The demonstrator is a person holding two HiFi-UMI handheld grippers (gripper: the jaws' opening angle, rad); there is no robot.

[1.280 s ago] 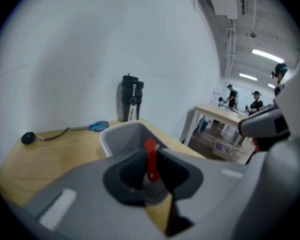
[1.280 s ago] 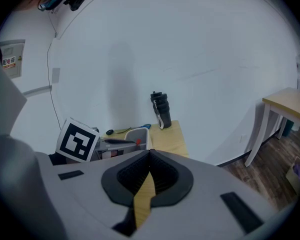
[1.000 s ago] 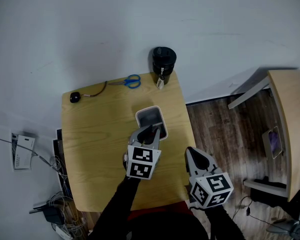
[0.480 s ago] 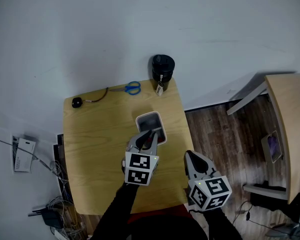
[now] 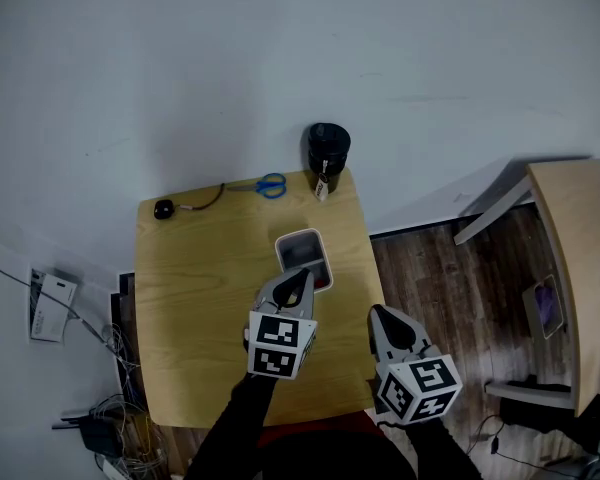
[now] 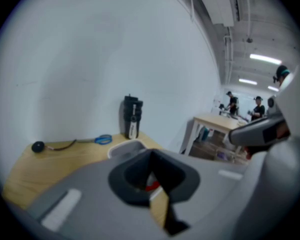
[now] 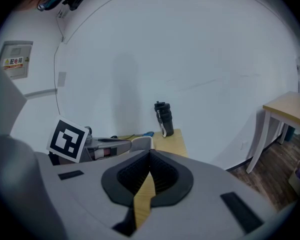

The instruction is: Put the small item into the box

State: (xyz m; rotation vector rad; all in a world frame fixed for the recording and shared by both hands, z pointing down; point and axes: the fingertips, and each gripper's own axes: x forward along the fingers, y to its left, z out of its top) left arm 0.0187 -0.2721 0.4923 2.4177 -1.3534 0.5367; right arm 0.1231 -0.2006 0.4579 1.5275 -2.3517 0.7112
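White box [image 5: 302, 256], dark inside; red item [image 6: 151, 186] shows behind left tongs [image 5: 300, 277].

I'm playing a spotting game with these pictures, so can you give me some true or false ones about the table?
1. The blue scissors lie on the table near the black bottle. True.
2. The black bottle lies on its side. False: it stands upright at the table's far corner.
3. The right gripper is holding the scissors. False: its fingers are together with nothing between them, and the scissors lie far from it.
4. The box sits on the table just beyond the left gripper. True.
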